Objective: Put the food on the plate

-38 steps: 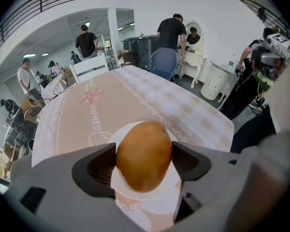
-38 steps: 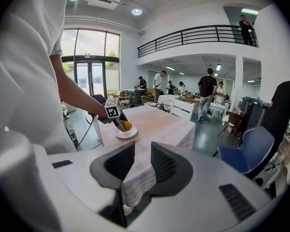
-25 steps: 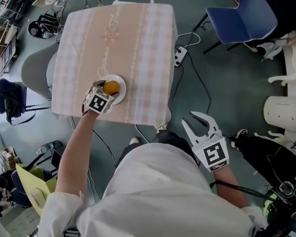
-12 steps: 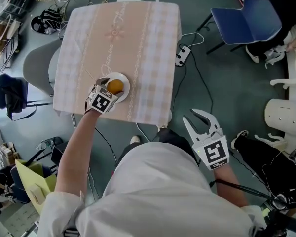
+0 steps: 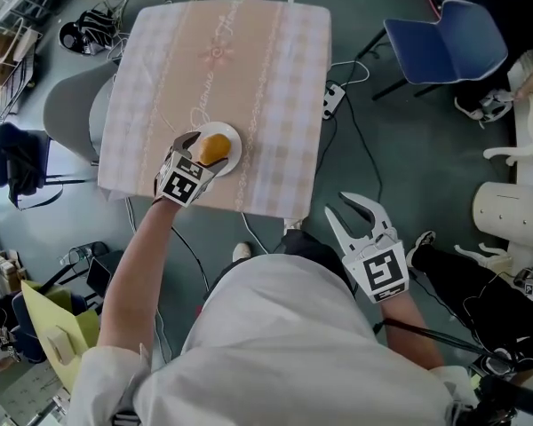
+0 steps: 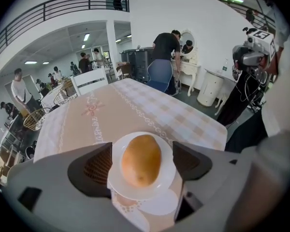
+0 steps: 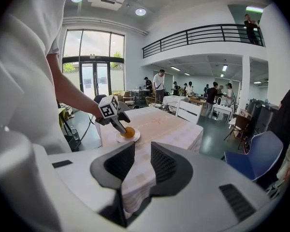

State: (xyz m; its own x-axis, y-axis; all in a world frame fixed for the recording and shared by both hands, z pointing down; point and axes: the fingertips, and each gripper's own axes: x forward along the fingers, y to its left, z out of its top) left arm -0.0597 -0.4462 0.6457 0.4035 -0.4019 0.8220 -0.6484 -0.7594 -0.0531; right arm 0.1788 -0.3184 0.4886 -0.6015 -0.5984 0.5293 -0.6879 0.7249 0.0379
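Observation:
An orange oval piece of food (image 5: 213, 147) (image 6: 141, 159) lies on a small white plate (image 5: 234, 138) (image 6: 157, 190) near the front left edge of the checked pink tablecloth. My left gripper (image 5: 204, 152) (image 6: 141, 153) is open, one jaw on each side of the food, with small gaps showing between pads and food. The right gripper view shows that gripper (image 7: 123, 128) and the food (image 7: 129, 132) from across the table's corner. My right gripper (image 5: 338, 212) (image 7: 142, 151) hangs open and empty off the table, low at the right over the floor.
The table (image 5: 249, 60) has its front edge just behind the plate. A blue chair (image 5: 444, 38) stands at the right, a grey chair (image 5: 71, 114) at the left. A power strip (image 5: 331, 102) with cables lies on the floor. White furniture (image 5: 506, 211) is at far right.
The head view has shifted a little, so the table sits higher and further right. The left gripper stays at the plate around the food. The right gripper has hardly moved.

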